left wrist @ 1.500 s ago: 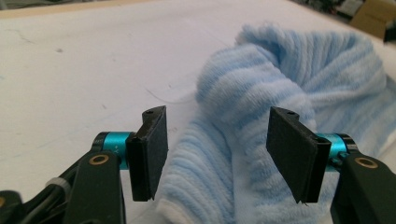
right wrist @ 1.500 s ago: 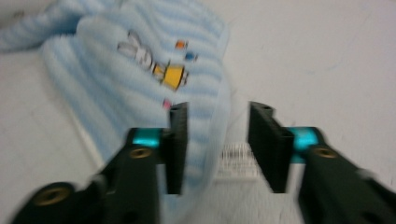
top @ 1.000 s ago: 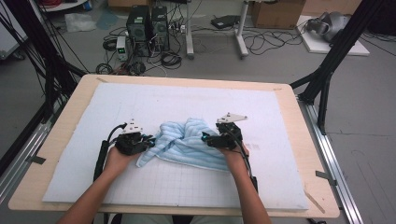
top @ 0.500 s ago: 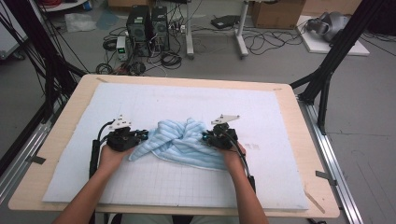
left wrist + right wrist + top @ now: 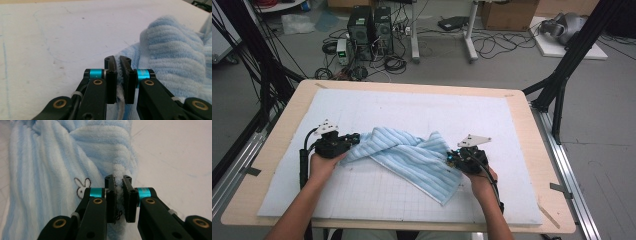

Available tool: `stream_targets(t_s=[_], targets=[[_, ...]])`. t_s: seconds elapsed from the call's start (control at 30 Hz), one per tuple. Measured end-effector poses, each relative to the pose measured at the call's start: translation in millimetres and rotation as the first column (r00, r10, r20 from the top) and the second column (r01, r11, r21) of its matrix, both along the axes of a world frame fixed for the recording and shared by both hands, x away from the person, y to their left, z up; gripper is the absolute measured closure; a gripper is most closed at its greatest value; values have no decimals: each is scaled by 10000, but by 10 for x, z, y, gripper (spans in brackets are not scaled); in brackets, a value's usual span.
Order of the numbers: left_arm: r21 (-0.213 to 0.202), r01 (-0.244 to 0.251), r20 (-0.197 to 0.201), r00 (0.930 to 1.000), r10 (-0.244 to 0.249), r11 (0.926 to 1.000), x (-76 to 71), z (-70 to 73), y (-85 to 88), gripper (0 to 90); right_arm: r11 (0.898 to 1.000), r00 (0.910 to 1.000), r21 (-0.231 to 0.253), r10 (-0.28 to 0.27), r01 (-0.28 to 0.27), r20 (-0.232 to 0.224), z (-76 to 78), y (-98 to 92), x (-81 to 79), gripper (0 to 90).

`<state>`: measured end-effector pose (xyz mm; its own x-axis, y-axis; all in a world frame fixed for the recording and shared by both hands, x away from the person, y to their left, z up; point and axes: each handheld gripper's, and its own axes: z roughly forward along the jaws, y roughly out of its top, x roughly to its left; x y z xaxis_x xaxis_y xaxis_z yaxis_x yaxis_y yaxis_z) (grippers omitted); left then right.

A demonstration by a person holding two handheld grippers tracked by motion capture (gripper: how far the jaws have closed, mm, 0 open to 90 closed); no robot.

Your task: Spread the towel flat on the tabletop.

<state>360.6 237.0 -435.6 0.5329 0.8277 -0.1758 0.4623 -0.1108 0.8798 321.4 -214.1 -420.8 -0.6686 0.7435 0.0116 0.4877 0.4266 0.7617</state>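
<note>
A light-blue striped towel [image 5: 412, 155] lies twisted across the middle of the white mat. My left gripper [image 5: 354, 139] sits at its left end, shut on a corner of the cloth. In the left gripper view the jaws [image 5: 117, 62] pinch a thin white-edged fold, and the towel [image 5: 175, 55] bulks up to the right. My right gripper [image 5: 451, 159] is shut on the towel's right edge. In the right gripper view its jaws [image 5: 118, 180] clamp a fluffy hem, and the towel [image 5: 50, 157] with a small rabbit emblem [image 5: 82, 186] spreads out to the left.
The white gridded mat [image 5: 412, 105] covers most of a wooden table [image 5: 543, 150]. Black frame posts [image 5: 562, 75] stand at the table's left and right sides. Computers [image 5: 372, 25] and cables lie on the floor beyond the far edge.
The two hands have drawn apart, the left going left and the right going right and slightly nearer. The bunched towel has been pulled out longer between them.
</note>
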Motion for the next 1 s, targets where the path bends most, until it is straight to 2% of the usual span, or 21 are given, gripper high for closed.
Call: stream_targets(t_s=[0.1, 0.23, 0.27, 0.3, 0.33, 0.4, 0.47, 0.57, 0.67, 0.7, 0.83, 0.97, 1.0], targets=[[-48, -160, 15, 9999, 160, 9999, 6, -2, 50, 840, 9997, 9988, -3, 255, -256, -417, -56, -64, -81, 833], [-80, -221, 13, 9998, 221, 9997, 14, -10, 64, 837, 9963, 9929, -345, 756, -790, -914, -124, -47, -214, 832], [-79, -236, 14, 9997, 236, 9997, 15, -12, 62, 837, 9963, 9929, -345, 756, -790, -914, -124, -47, -214, 832], [-57, -233, 4, 9997, 233, 9997, 16, -14, 59, 834, 9945, 9921, -490, 878, -925, -898, -99, -18, -250, 790], [-47, -236, -22, 9997, 236, 9997, 15, -16, 54, 830, 9954, 9936, -387, 848, -878, -740, -67, -14, -250, 732], [-39, -220, -60, 9997, 220, 9997, 19, -21, 56, 820, 9979, 9972, 158, 641, -635, -392, 24, -13, -216, 642], [-59, -269, -44, 9996, 268, 9996, 21, -22, 61, 799, 9961, 9991, 787, 407, -411, 72, 123, 9, -151, 543], [-139, -293, -15, 9996, 293, 9995, 24, -24, 70, 797, 9934, 9975, 1121, 153, -229, 686, 246, 124, -12, 473], [-138, -273, -7, 9996, 273, 9995, 27, -29, 68, 798, 9939, 9963, 1047, 273, -358, 815, 268, 325, 177, 465], [-111, -244, -9, 9997, 244, 9996, 26, -28, 66, 799, 9951, 9957, 874, 383, -457, 842, 248, 404, 249, 468], [14, -56, -15, 10000, 56, 10000, 21, -30, 40, 828, 9979, 9973, 242, 595, -606, 434, 102, 729, 522, 504], [-42, -49, 53, 10000, 50, 10000, 17, -24, 44, 829, 9986, 9986, -327, 403, -415, -355, -97, 958, 722, 544], [-42, -49, 53, 10000, 50, 10000, 17, -24, 44, 829, 9977, 9981, -540, 395, -421, -480, -143, 986, 750, 585]])
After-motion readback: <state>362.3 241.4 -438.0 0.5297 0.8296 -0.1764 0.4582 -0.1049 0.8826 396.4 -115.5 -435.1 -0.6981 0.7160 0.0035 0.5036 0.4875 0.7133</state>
